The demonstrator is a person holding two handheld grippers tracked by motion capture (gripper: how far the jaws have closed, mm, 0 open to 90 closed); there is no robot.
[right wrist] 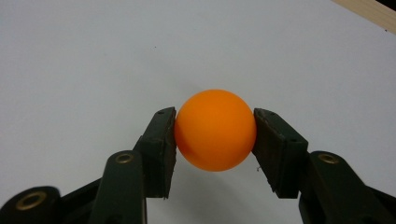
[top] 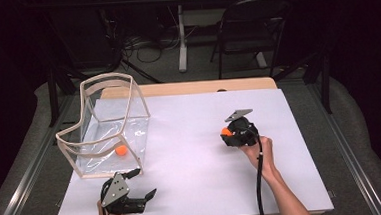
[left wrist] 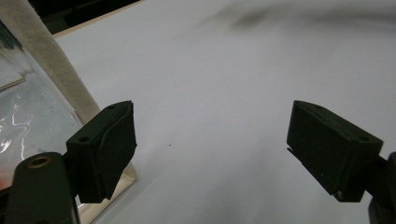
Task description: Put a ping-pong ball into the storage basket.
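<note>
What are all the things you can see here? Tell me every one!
Orange balls: 2, orange; one inside the clear bag, one between the right gripper's jaws.
Clear bag: 1, see-through with cream trim; standing open on the table's left side.
Table: 1, white top with a wooden far edge; fills the middle.
Chair: 1, dark; on the floor beyond the table.
Cables: several, dark; on the floor behind the table.
Left gripper: 1, black; near front edge, jaws wide apart, holding nothing.
Right gripper: 1, black; right of centre, closed on a ball.
</note>
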